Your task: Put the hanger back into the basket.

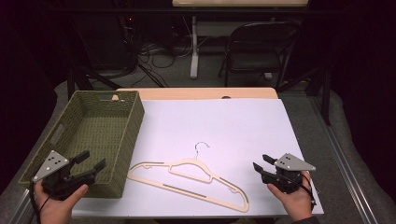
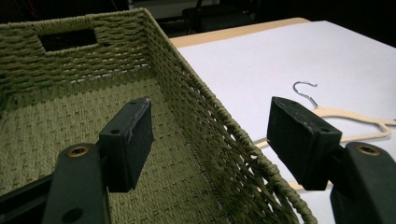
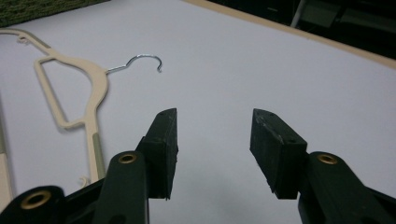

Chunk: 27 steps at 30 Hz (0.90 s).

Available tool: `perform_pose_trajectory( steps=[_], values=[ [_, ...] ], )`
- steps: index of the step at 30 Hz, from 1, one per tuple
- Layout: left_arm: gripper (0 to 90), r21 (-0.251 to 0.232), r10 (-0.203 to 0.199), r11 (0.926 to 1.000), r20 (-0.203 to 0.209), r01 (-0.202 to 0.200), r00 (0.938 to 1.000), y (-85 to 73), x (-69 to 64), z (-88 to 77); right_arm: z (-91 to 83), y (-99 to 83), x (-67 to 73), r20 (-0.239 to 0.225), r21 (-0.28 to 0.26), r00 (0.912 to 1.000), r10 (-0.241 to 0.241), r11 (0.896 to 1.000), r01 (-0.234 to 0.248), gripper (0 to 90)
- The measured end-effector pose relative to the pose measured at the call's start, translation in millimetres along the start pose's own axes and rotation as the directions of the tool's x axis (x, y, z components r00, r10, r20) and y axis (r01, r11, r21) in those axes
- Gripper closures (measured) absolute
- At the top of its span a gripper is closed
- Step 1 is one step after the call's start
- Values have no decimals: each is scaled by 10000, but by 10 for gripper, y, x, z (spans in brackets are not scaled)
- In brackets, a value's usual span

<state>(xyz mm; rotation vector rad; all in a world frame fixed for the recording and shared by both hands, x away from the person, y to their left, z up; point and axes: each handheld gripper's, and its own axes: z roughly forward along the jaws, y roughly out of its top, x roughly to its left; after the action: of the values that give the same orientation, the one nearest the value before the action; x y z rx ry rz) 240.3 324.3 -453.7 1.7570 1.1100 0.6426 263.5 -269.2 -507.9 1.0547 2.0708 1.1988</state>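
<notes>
A beige clothes hanger with a metal hook lies flat on the white sheet near the front edge. It also appears in the left gripper view as the hanger and in the right gripper view as the hanger. My left gripper hovers open over the near right corner of the green woven basket, nothing between its jaws. My right gripper is open above the sheet, to the right of the hanger and apart from it.
The basket is empty, with handle slots in its walls. The white sheet covers a wooden table. A folding chair and cables stand on the floor behind.
</notes>
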Motion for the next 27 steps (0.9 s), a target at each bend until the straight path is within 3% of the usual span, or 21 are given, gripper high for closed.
perform_pose_trajectory(
  steps=[4,5,9,14,19,20,21,23,25,26,27],
  values=[
    [316,101,-72,9999,12,72,10000,-25,-8,35,55,-76,-18,-144,62,9997,185,9998,-184,502],
    [315,116,-79,9999,27,79,10000,-25,-14,35,63,-94,-25,-275,420,9996,3,9991,9,501],
    [315,125,6,9999,77,-6,10000,-14,-43,26,84,-100,-21,-271,545,9995,-152,9984,167,490],
    [308,67,-40,10000,231,38,9997,-7,-76,-3,94,-32,-15,-269,1049,9990,-366,9937,392,490],
    [304,-61,14,10000,376,-12,9993,14,-133,-32,88,112,36,-889,1433,9938,-662,9866,785,548],
    [305,-104,41,9999,449,-36,9990,22,-141,-36,115,196,66,-1191,1790,9894,-829,9784,1036,563],
    [305,-135,45,9999,498,-39,9988,31,-151,-40,115,196,66,-1191,1790,9894,-829,9784,1036,563],
    [304,-163,98,9998,533,-89,9985,47,-166,-48,153,294,108,-1551,1983,9814,-1130,9696,1430,582],
    [304,-167,110,9998,557,-101,9984,57,-179,-46,226,452,189,-2045,2404,9695,-1353,9531,1838,606],
    [304,-149,139,9998,575,-131,9982,60,-183,-43,226,452,189,-2045,2404,9695,-1353,9531,1838,606],
    [304,-144,149,9998,568,-141,9983,61,-185,-39,248,509,217,-2191,2660,9643,-1486,9418,2056,612]
  ],
)
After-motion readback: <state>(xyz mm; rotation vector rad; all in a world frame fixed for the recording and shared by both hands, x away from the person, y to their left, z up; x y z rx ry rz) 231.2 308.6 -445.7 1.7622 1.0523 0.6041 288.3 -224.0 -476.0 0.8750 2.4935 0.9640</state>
